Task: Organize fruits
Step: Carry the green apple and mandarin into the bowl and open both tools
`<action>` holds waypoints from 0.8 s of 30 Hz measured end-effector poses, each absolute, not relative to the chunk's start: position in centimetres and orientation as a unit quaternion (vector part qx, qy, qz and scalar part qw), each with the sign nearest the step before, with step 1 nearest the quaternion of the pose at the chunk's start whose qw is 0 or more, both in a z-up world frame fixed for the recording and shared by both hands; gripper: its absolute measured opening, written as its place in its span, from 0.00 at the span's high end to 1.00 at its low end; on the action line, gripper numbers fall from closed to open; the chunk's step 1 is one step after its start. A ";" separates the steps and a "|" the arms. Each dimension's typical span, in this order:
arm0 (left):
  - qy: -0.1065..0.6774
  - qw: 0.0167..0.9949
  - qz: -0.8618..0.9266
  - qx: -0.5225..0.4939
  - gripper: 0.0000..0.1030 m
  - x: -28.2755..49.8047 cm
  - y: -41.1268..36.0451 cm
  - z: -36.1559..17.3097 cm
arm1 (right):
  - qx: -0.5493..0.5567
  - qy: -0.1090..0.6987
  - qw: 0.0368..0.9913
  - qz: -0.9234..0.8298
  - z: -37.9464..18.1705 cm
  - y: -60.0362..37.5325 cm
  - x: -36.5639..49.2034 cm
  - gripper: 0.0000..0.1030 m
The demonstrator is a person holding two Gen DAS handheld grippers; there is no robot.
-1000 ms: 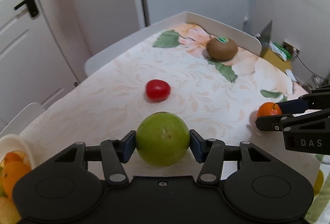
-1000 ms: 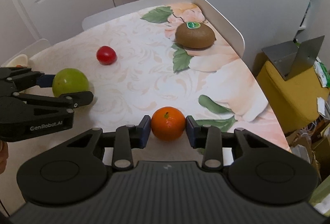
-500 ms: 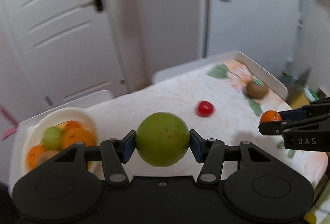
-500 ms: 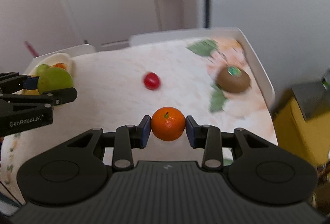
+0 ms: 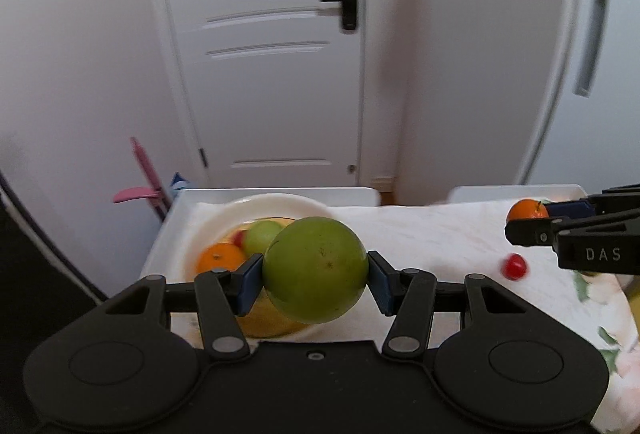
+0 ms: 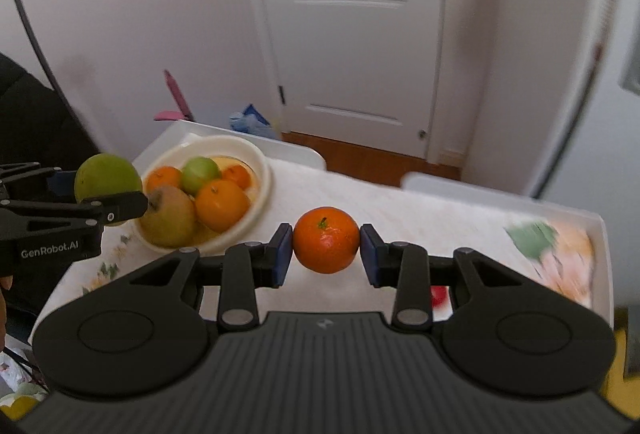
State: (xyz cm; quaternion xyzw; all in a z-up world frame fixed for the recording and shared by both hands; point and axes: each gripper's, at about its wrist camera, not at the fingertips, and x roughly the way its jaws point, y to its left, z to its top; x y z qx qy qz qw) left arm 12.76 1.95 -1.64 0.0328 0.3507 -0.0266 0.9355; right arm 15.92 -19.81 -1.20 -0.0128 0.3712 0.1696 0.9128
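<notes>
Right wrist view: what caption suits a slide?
Right gripper carries round orange tangerine toward white fruit bowl.

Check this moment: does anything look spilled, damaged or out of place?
Nothing stands out. The left gripper holds a green fruit, the right gripper an orange; the bowl sits upright, fruit inside.

Green fruit (image 5: 316,270), orange mandarin (image 6: 326,239), small red fruit (image 5: 515,266), cream-white bowl (image 6: 262,170), floral leaf-patterned tablecloth (image 6: 440,222), white door (image 5: 272,46), blue-padded black grippers (image 6: 326,250).
</notes>
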 end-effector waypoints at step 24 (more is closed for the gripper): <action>0.402 0.915 -0.015 0.028 0.43 26.4 12.0 -7.2 | -0.023 0.404 0.888 0.216 -5.9 -6.8 29.8 0.50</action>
